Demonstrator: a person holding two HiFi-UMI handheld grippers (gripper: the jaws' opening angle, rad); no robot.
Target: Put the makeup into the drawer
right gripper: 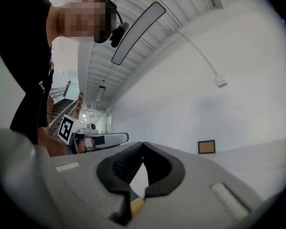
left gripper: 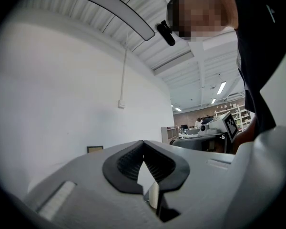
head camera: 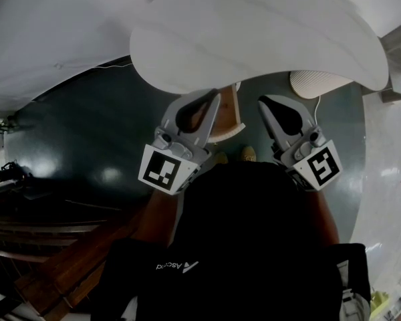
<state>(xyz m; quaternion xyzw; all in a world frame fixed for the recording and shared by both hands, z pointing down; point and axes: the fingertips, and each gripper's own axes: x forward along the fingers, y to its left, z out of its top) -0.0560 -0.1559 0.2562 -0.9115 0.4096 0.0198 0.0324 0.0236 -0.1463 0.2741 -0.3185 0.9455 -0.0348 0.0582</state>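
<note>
Your left tongs are closed. The ribbed black pads meet at their tips, and only pale wall shows through the small gap below them, so they hold nothing. Your right tongs are the same, pads pressed tip to tip and empty.

In the head view you hold both tools close against your chest. The left tongs and right tongs sit side by side with their marker cubes toward you. Both point away from your body, and each gripper view looks out across the room at a plain white wall, with the other tool off to one side.

Beyond the tips is the edge of a round white bench, and a dark floor lies beneath it. Wooden stairs run along your left.

No view shows the makeup or the drawer. The bench's top is not visible from here, so I cannot tell you where either one is.

I cannot settle which step is in hand either. Empty, closed tongs held near the body fit makeup that is waiting somewhere out of sight. They fit makeup that already lies inside the drawer equally well. Either way, my judgement is that the next move calls for bringing the drawer and the bench's top into view. Only then can you decide whether anything needs gripping.
</note>
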